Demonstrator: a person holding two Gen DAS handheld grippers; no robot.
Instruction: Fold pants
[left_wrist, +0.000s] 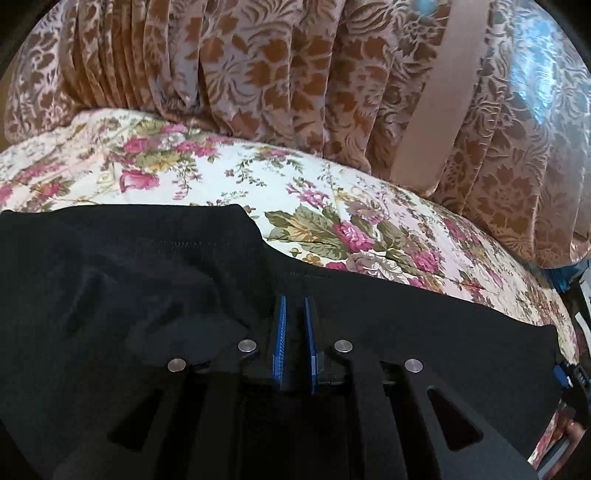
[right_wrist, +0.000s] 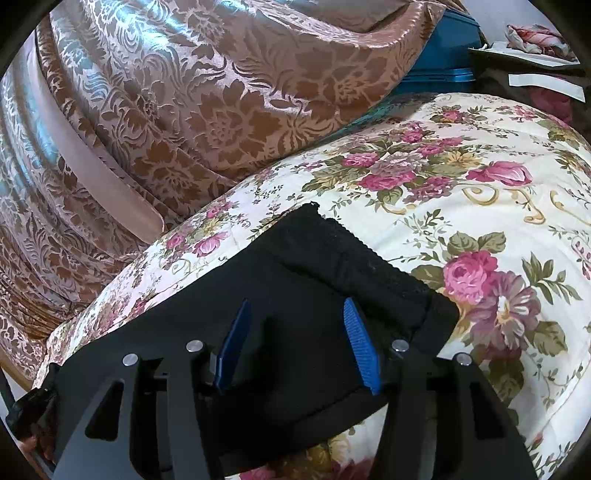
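Two views show me black fabric pants (left_wrist: 147, 280) lying on a cream bedspread printed with pink roses and green leaves (left_wrist: 332, 206).

From my left wrist camera, my left gripper (left_wrist: 295, 299) sits low over the dark cloth near its far edge. Its two blue ribbed pads (left_wrist: 281, 325) stand almost together with only a thin slit between them, and black fabric lies in and around that slit; whether a fold is actually pinched there I cannot tell, because everything at the tips is equally dark. The pants spread across the lower half of this view, with a raised hump of cloth on the left and a flatter stretch running off to the right. Beyond the bedspread hangs a brown and silver damask curtain in pleats (left_wrist: 280, 74), crossed by a plain pinkish band (left_wrist: 436, 110).

From my right wrist camera, my right gripper (right_wrist: 297, 306) has its blue pads (right_wrist: 360, 343) spread wide apart, with nothing between them but the cloth lying underneath. The pants here end in a ribbed, stitched band (right_wrist: 354, 254) pointing away from me, resting flat on the rose bedspread (right_wrist: 480, 184). The same damask curtain (right_wrist: 207, 96) fills the upper left, and a teal box (right_wrist: 443, 55) shows behind it.
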